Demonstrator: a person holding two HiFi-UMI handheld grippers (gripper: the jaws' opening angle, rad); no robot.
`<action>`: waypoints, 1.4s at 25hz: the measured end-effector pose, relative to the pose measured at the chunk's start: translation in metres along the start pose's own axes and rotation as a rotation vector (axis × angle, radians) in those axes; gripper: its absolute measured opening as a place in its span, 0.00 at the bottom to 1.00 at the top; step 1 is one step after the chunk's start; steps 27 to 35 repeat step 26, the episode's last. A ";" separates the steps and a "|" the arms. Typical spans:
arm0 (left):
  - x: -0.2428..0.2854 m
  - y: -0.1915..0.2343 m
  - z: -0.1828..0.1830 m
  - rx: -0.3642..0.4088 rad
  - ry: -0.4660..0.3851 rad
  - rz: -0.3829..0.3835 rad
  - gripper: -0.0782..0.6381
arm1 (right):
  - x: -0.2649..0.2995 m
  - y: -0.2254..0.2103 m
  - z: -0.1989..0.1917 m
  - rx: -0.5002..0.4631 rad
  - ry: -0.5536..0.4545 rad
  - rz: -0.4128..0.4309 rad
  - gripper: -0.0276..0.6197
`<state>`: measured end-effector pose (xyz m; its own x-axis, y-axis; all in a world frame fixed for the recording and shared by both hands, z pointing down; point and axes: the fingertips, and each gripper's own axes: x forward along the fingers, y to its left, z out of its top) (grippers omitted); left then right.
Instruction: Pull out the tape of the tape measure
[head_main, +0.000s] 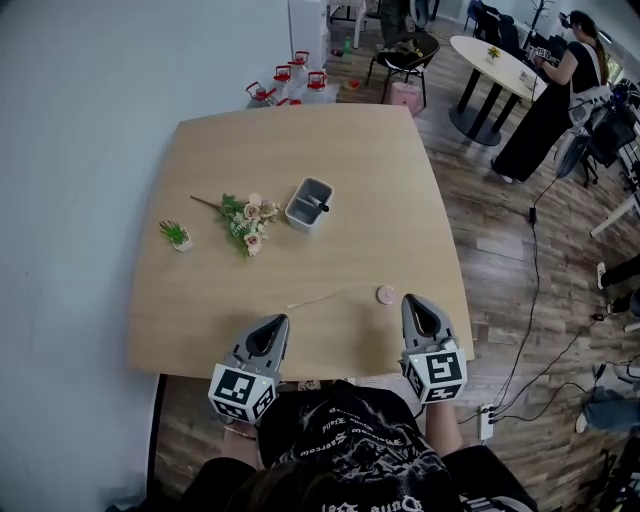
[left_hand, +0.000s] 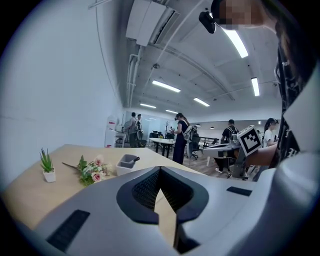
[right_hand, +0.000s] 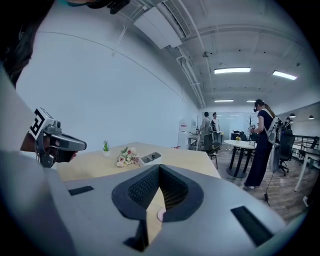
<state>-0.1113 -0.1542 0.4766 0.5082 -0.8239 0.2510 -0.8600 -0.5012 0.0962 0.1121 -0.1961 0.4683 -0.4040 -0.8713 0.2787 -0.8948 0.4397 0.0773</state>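
Note:
A small round pink tape measure (head_main: 385, 294) lies on the wooden table (head_main: 330, 150) near its front right, with a thin pale tape (head_main: 325, 296) drawn out to its left. My right gripper (head_main: 412, 301) is shut and empty, its tips just right of the case, apart from it. My left gripper (head_main: 273, 322) is shut and empty, just below the tape's free end. In the right gripper view the shut jaws (right_hand: 159, 167) let a bit of the pink case (right_hand: 161, 215) show below them. In the left gripper view the jaws (left_hand: 160, 170) are closed on nothing.
A bunch of artificial flowers (head_main: 247, 222), a tiny potted plant (head_main: 177, 235) and a grey box (head_main: 308, 203) with a black item sit mid-table. Beyond the table are red-capped bottles (head_main: 290, 82), a chair (head_main: 405, 55), a white round table (head_main: 495, 62) and a standing person (head_main: 555, 95). A wall runs along the left.

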 end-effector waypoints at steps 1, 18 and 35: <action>0.001 0.001 0.000 0.004 0.001 0.005 0.12 | 0.000 0.000 0.001 0.004 -0.006 -0.003 0.06; 0.006 0.013 -0.005 -0.028 0.006 0.040 0.12 | 0.011 0.009 -0.012 0.017 0.023 0.025 0.06; 0.008 0.021 -0.008 -0.037 0.011 0.045 0.12 | 0.014 0.002 -0.013 0.022 0.033 0.002 0.06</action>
